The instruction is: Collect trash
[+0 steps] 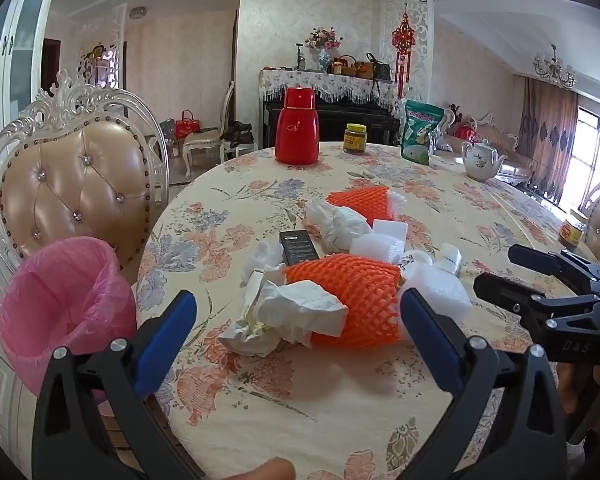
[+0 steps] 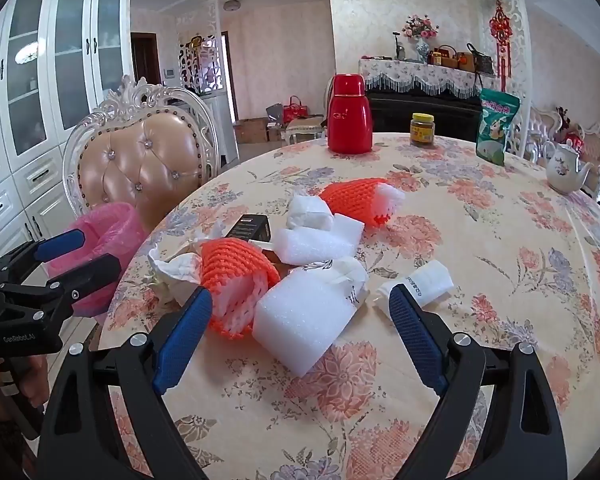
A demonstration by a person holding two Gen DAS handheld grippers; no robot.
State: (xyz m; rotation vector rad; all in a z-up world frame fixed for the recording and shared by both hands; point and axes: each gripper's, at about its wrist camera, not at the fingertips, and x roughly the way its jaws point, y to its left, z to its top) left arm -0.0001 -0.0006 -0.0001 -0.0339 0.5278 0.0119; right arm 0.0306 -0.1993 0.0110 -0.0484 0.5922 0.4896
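Note:
A heap of trash lies on the floral table: a near orange foam net [image 1: 352, 304] [image 2: 236, 272], crumpled white tissue [image 1: 296, 312] [image 2: 178, 270], white foam blocks [image 2: 304, 316] [image 1: 440, 292], a far orange net [image 1: 360, 204] [image 2: 356, 198] and a small white wrapper [image 2: 424, 282]. My left gripper [image 1: 296, 344] stands open just short of the tissue and near net, nothing between its blue pads. My right gripper [image 2: 300, 344] is open too, its pads flanking the near foam block without touching. A bin with a pink liner [image 1: 60, 304] [image 2: 104, 248] stands off the table's left edge.
A black remote [image 1: 298, 246] [image 2: 250, 227] lies among the trash. A red flask [image 1: 297, 126], a jar [image 1: 355, 139], a green snack bag [image 1: 420, 132] and a white teapot [image 1: 480, 160] stand at the far side. A padded chair [image 1: 76, 184] is behind the bin.

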